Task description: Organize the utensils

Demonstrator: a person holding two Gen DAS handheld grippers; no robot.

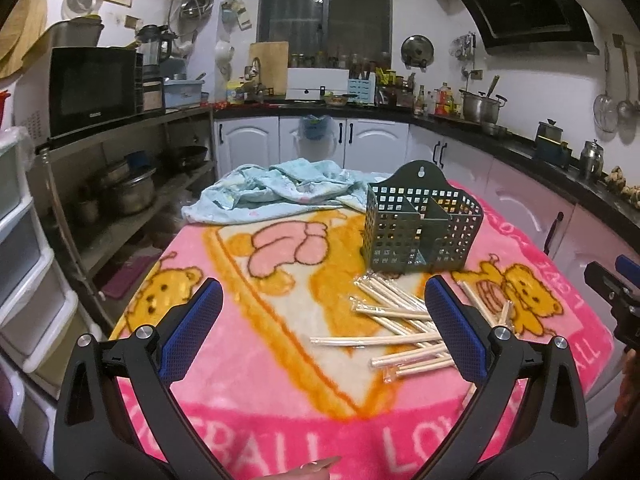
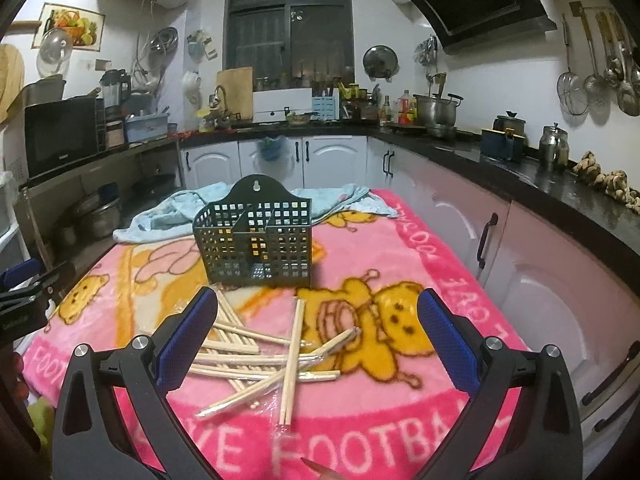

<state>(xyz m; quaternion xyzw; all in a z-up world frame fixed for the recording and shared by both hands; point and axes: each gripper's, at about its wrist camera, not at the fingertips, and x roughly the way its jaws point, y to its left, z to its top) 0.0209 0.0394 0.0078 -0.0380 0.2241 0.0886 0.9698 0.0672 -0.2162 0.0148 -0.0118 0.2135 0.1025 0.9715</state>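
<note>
A dark green perforated utensil holder (image 1: 420, 228) with inner dividers stands upright on the pink bear blanket (image 1: 280, 360); it also shows in the right wrist view (image 2: 256, 240). Several wrapped pairs of wooden chopsticks (image 1: 400, 332) lie scattered on the blanket in front of the holder, also in the right wrist view (image 2: 272, 356). My left gripper (image 1: 324, 328) is open and empty, above the blanket left of the pile. My right gripper (image 2: 316, 332) is open and empty, hovering over the pile. The right gripper's edge shows at the far right of the left wrist view (image 1: 616, 292).
A crumpled light blue cloth (image 1: 272, 192) lies at the table's far end behind the holder. White cabinets (image 2: 540, 264) run close along the right. A metal shelf with pots (image 1: 128, 192) and plastic drawers (image 1: 20, 264) stand to the left.
</note>
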